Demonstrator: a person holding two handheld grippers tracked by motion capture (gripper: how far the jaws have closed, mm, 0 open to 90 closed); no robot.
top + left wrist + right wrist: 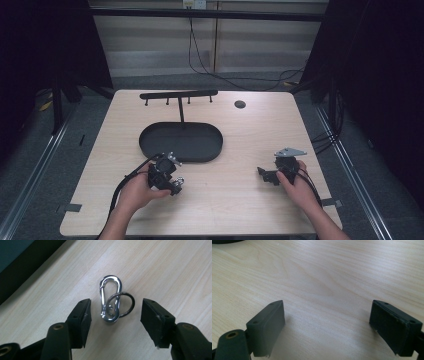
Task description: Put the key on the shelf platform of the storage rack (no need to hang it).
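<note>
Left gripper view: carabiner (111, 299), silver, flat on table (162, 267), key ring (121, 305) threaded through lower end.
Position: between pads (83, 322), touching neither.
Left gripper (115, 318): jaws apart, astride carabiner.
Right gripper (328, 327): jaws wide apart over bare wood.
High view: black tray (150, 142) beyond left gripper; hook rack (178, 94) behind.

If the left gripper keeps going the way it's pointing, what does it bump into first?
Probably the shiny silver metal snap hook with its ring, lying on the light wooden table between the left gripper's open jaws.
</note>
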